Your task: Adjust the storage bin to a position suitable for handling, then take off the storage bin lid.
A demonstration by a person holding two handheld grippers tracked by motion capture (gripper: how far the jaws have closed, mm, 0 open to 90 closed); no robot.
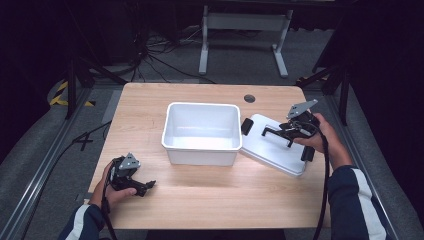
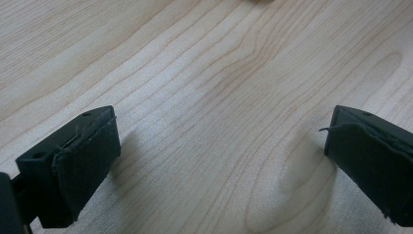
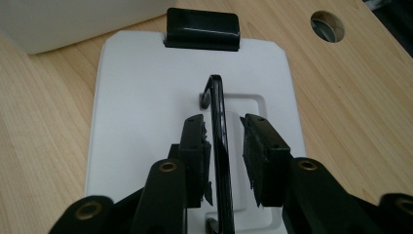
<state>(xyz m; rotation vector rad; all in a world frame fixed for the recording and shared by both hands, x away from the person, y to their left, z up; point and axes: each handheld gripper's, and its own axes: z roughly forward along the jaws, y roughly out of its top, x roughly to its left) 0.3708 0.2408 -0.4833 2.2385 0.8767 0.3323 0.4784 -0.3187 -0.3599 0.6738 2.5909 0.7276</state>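
Table: light wooden tabletop (image 1: 210,200) with a round cable hole (image 1: 249,98) near its far edge.
Box: open white rectangular plastic bin (image 1: 201,132) at mid-table.
Lid: flat white plastic lid (image 1: 272,145) with black end clips, just right of the bin, one edge leaning against it.
Handle: thin black lid handle (image 3: 216,141), upright between the jaws.
Right gripper (image 3: 223,156): jaws slightly parted around the handle, the left pad close against it, a gap at the right pad.
Left gripper (image 2: 219,161): jaws wide apart over bare wood, near the front left corner.

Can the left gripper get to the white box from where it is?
Probably yes. The left gripper sits with jaws open over bare table, and nothing lies between it and the white box. The lid is off on the other side.
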